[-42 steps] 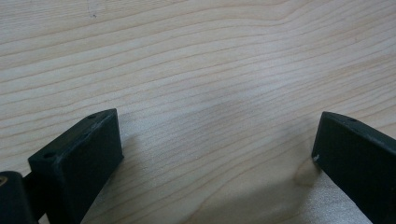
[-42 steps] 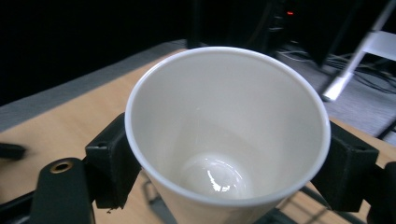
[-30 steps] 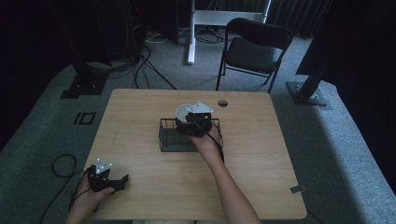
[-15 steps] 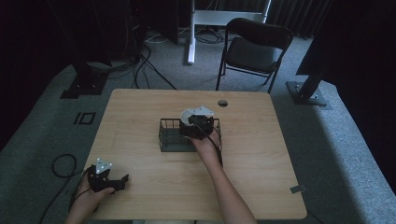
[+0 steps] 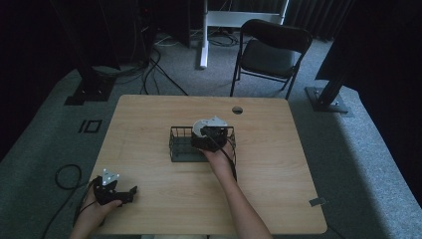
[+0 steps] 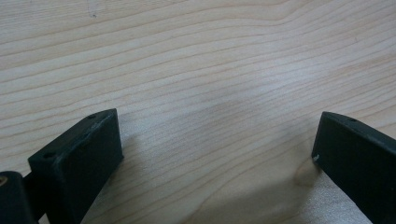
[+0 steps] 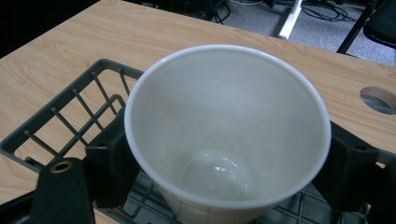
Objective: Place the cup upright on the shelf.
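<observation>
On the worktop (image 5: 278, 189), high view: black wire basket (image 5: 180, 149) sits approx. centre. Right claw (image 5: 206, 130) is at the basket's right half, w/ a white cup (image 5: 200, 126) just at its far side. Right hand (image 5: 216, 153) grips the unit from the near side; cable runs back along the forearm. Left claw (image 5: 130, 191) rests at the near-left corner of the worktop, held by the left hand (image 5: 97, 204), grey three-cornered plate on top. It is well apart from the basket. A round hole (image 5: 237, 110) lies near the far edge. A folding chair (image 5: 271, 50) stands on the floor beyond the worktop.

Left gripper view: left claw (image 6: 215, 154) jaws are spread wide apart, nothing btwn them, bare wood grain below.

Right gripper view: right claw (image 7: 224, 158) is clamped on the cup (image 7: 229, 121), one jaw on each side of the wall below the rim. Cup is upright, mouth open, empty inside. Its lower part is over the basket (image 7: 70, 116) interior; whether it touches the basket floor cannot be told. Worktop hole (image 7: 379, 99) shows at far right.
</observation>
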`<state>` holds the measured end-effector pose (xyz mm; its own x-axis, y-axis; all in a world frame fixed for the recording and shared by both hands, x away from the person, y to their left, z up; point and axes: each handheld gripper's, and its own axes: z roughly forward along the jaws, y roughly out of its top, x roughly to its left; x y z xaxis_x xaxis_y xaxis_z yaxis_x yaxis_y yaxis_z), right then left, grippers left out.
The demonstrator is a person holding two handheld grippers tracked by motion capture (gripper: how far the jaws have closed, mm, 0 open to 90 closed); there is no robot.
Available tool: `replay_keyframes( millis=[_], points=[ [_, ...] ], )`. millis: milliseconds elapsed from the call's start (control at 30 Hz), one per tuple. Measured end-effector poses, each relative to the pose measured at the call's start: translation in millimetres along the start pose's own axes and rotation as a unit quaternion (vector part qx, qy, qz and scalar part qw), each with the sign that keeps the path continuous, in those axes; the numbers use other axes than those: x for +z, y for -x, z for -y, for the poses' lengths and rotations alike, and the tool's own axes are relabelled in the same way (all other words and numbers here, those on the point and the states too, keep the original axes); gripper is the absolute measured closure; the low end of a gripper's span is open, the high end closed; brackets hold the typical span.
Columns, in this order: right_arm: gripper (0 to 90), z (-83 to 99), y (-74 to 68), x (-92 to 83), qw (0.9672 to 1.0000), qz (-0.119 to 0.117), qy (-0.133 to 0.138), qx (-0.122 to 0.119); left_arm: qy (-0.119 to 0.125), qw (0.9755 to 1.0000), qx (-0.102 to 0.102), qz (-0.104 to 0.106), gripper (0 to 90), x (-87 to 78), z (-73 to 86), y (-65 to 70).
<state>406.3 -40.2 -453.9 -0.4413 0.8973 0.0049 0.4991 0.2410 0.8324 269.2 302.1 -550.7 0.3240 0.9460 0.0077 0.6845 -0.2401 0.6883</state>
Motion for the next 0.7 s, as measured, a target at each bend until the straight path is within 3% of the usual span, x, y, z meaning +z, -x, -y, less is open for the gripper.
replay_keyframes(
  millis=[200,367,533,700],
  points=[
    [19.7,1.1,1.7,-0.4,1.0,-0.004,0.003,0.008,0.0,1.0,0.0,0.0,1.9,0.0,0.0,0.0],
    [13.0,0.0,5.5,-2.1,0.9994,-0.027,0.005,0.021,0.0,1.0,0.0,0.0,1.9,0.0,0.0,0.0],
    [11.8,-0.2,6.5,-6.6,0.9987,-0.047,0.011,0.014,0.0,1.0,0.0,0.0,1.9,0.0,0.0,0.0],
    [11.6,1.1,8.1,-12.1,0.9988,-0.047,0.013,0.004,0.0,1.0,0.0,0.0,1.9,0.0,0.0,0.0]
  ],
)
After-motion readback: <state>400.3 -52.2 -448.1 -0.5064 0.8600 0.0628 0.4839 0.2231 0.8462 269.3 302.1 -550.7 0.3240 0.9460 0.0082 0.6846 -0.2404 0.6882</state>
